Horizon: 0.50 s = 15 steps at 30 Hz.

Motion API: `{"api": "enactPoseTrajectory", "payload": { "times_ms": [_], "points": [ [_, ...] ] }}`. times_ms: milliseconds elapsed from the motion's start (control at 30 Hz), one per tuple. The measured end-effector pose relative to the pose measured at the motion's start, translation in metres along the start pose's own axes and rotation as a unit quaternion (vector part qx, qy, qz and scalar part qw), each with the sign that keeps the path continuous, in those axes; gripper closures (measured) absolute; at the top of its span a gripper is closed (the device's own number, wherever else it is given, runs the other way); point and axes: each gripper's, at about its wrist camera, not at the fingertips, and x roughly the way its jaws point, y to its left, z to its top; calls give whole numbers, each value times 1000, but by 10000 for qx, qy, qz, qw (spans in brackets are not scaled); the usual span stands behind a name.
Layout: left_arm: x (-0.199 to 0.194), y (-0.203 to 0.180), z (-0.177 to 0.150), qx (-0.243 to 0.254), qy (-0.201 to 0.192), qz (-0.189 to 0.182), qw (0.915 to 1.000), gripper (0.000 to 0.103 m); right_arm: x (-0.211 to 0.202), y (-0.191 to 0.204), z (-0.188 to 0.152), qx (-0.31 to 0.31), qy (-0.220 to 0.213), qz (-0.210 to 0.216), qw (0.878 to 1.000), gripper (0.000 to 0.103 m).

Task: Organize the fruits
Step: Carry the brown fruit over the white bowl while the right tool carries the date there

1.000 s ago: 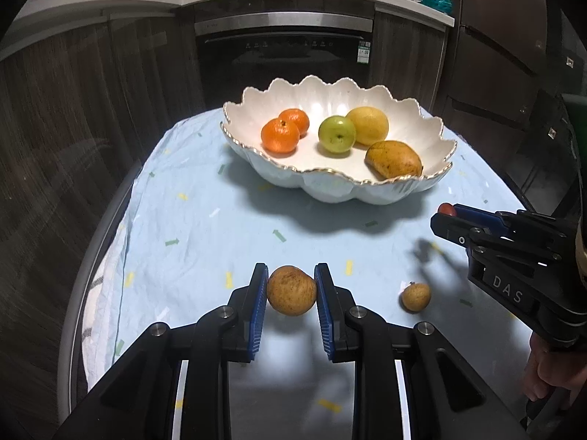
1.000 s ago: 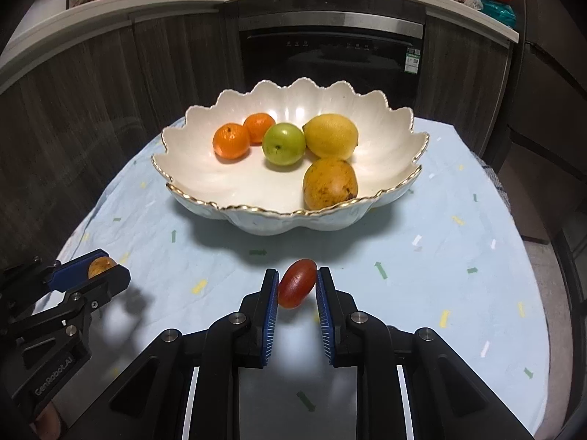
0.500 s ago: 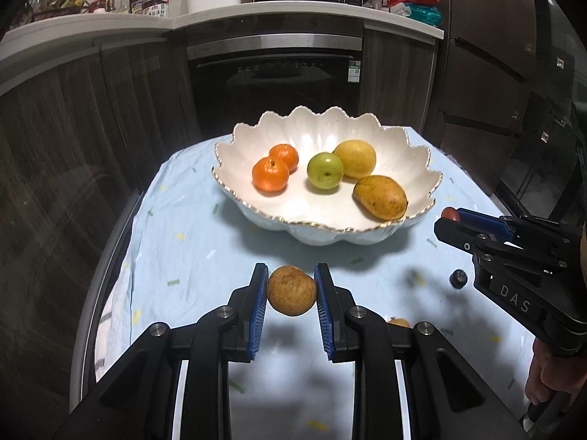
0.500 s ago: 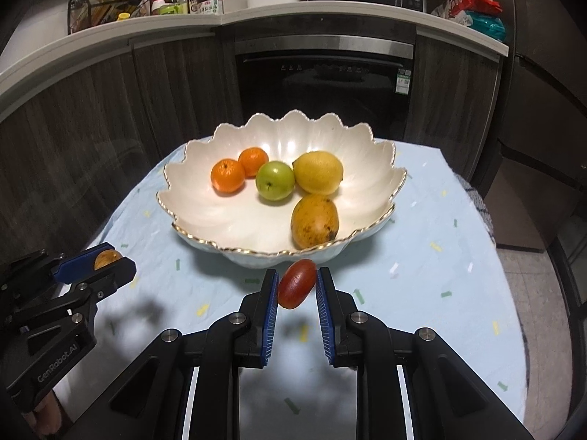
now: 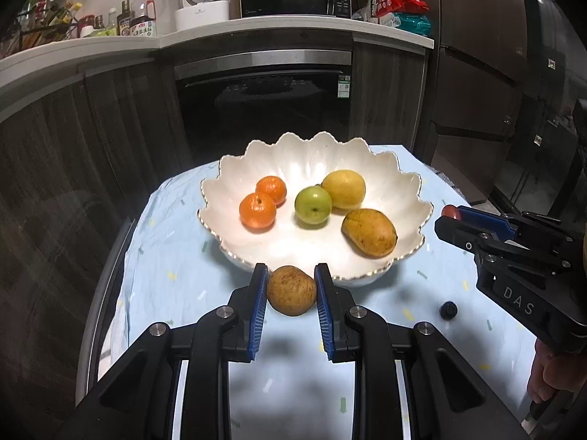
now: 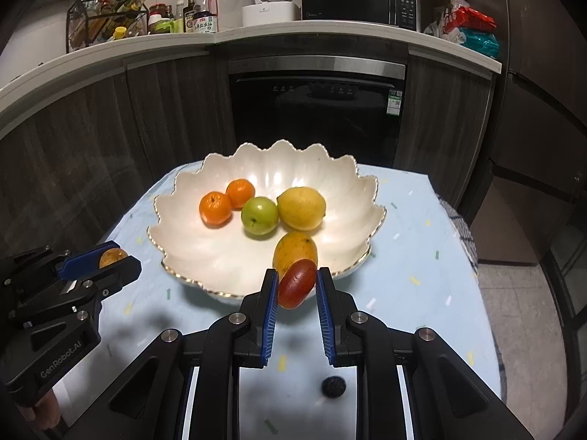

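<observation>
Left gripper (image 5: 291, 291) up in the air, just in front of the bowl (image 5: 403, 183). Blue fingers (image 5: 258, 304) clamped on a round brown fruit (image 5: 291, 290), one on each side, nothing under it but the cloth far below. Seen from the right wrist view too, out at the left edge, with the brown fruit peeking between the blue pads.

Right gripper (image 6: 293, 288) also lifted, close to the near rim of the bowl. Fingers (image 6: 269, 304) pressed tight on a small red fruit (image 6: 296, 283), tilted a little, long end up toward the right.

White bowl with a wavy gold rim, sitting on the counter (image 6: 422, 256) on a pale blue cloth with little coloured specks. Inside it: two oranges (image 6: 215, 208) touching each other at the left, a green apple (image 6: 259, 215) in the middle, a yellow lemon (image 6: 301, 208) right beside the apple and touching it, and a mango (image 6: 295, 251) at the front, close to the rim.

One small dark round thing (image 6: 333, 387) left on the cloth, well apart from the bowl, near the right gripper. Too small to tell what it is.

Part of a hand (image 5: 550, 377) under the right gripper at the edge of the left wrist view.

Behind the counter: dark cabinets and a black oven door (image 5: 264, 110).
</observation>
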Motion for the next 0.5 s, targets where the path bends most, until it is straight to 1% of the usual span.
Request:
{"api": "enactPoseTrajectory", "payload": {
  "times_ms": [500],
  "points": [
    [26, -5, 27, 100, -41, -108, 9999, 77, 21, -15, 21, 42, -34, -90, 9999, 81]
  ]
}}
